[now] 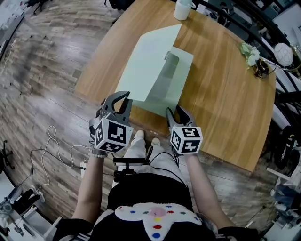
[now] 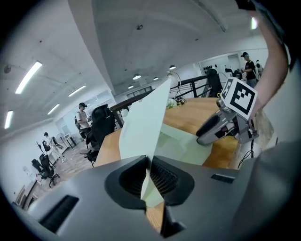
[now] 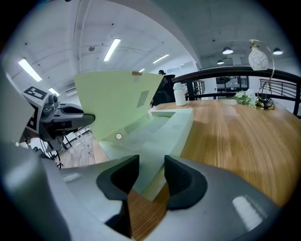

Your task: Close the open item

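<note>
A pale green flat box lies on the wooden table [image 1: 225, 108], its base [image 1: 176, 77] to the right and its lid [image 1: 148, 61] raised on the left. My left gripper [image 1: 123, 96] is at the lid's near left corner. In the left gripper view the thin lid edge [image 2: 143, 127] runs between the pads, and that gripper [image 2: 149, 176] is shut on it. My right gripper [image 1: 175, 112] rests at the base's near right corner. In the right gripper view it [image 3: 150, 179] stands open, with the base's corner [image 3: 155, 136] in the gap and the lid [image 3: 117, 101] upright beyond.
A white cup [image 1: 182, 9] stands at the table's far edge. A small plant [image 1: 251, 55] and a white lamp [image 1: 283, 52] sit at the far right. The table's near edge runs just below both grippers. Cables [image 1: 51, 150] lie on the floor at left.
</note>
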